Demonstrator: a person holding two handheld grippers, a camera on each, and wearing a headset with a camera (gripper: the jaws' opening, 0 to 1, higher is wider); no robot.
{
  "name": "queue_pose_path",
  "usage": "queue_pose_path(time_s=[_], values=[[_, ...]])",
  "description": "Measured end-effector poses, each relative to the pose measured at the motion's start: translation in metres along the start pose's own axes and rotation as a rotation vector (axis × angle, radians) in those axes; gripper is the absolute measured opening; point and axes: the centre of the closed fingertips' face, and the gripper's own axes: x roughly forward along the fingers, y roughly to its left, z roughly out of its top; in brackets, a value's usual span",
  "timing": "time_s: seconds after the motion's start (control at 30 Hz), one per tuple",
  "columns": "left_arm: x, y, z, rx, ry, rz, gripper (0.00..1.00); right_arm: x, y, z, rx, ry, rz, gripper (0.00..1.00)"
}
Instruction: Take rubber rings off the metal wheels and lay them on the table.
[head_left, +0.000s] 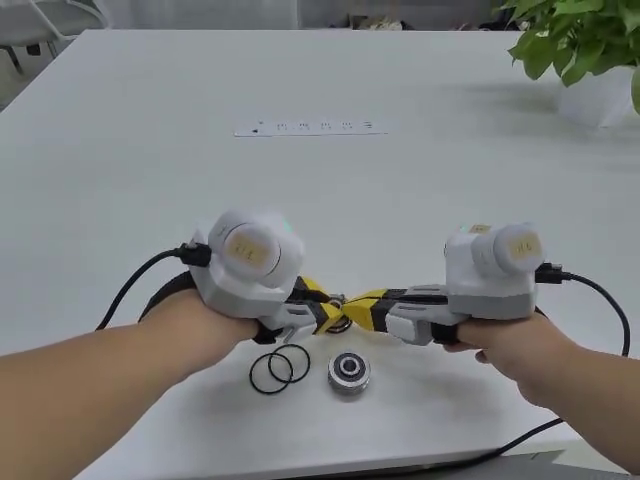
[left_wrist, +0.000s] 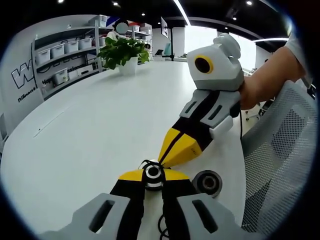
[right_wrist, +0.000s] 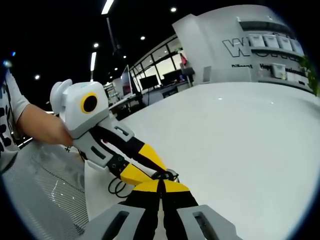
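At the table's near edge my two grippers meet tip to tip. The left gripper (left_wrist: 152, 181) is shut on a small metal wheel (left_wrist: 153, 171), which stays lifted above the table. My right gripper (right_wrist: 161, 184) comes in from the opposite side, shut on a thin black rubber ring (right_wrist: 168, 174) at that wheel. In the head view the left gripper (head_left: 318, 312) and right gripper (head_left: 356, 312) touch over the table. Below them lie two loose rubber rings (head_left: 279, 369) and a second metal wheel (head_left: 348, 370).
A potted plant (head_left: 575, 45) stands at the far right corner. A flat white strip (head_left: 310, 127) lies mid-table. Cables (head_left: 135, 285) trail from both grippers. The table's front edge (head_left: 400, 468) is close to the rings, and a mesh chair (left_wrist: 280, 165) stands behind it.
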Motion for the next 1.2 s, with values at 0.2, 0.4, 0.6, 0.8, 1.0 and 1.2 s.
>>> queue_pose_path(time_s=[0.2, 0.4, 0.6, 0.8, 1.0, 1.2], values=[[0.0001, 0.0001, -0.0001, -0.002, -0.002, 0.001, 0.08, -0.0007, 0.0027, 0.001, 0.012, -0.011, 0.015, 0.0], [0.0002, 0.0004, -0.0001, -0.005, -0.005, 0.004, 0.08, -0.0021, 0.0045, 0.0016, 0.018, -0.02, 0.027, 0.0], [0.0002, 0.0005, -0.0003, -0.007, -0.008, 0.005, 0.08, -0.003, 0.0084, 0.0021, 0.019, -0.027, 0.04, 0.0], [0.0002, 0.0002, 0.0, -0.007, -0.006, 0.004, 0.08, -0.0044, 0.0098, 0.0016, 0.025, -0.027, 0.039, 0.0], [0.0002, 0.0001, 0.0001, -0.002, -0.005, 0.005, 0.08, -0.007, 0.0062, 0.0002, 0.034, -0.024, 0.014, 0.0], [-0.0004, -0.0002, 0.0004, -0.02, -0.002, -0.003, 0.09, -0.0082, 0.006, -0.0011, 0.053, -0.031, 0.008, 0.0]])
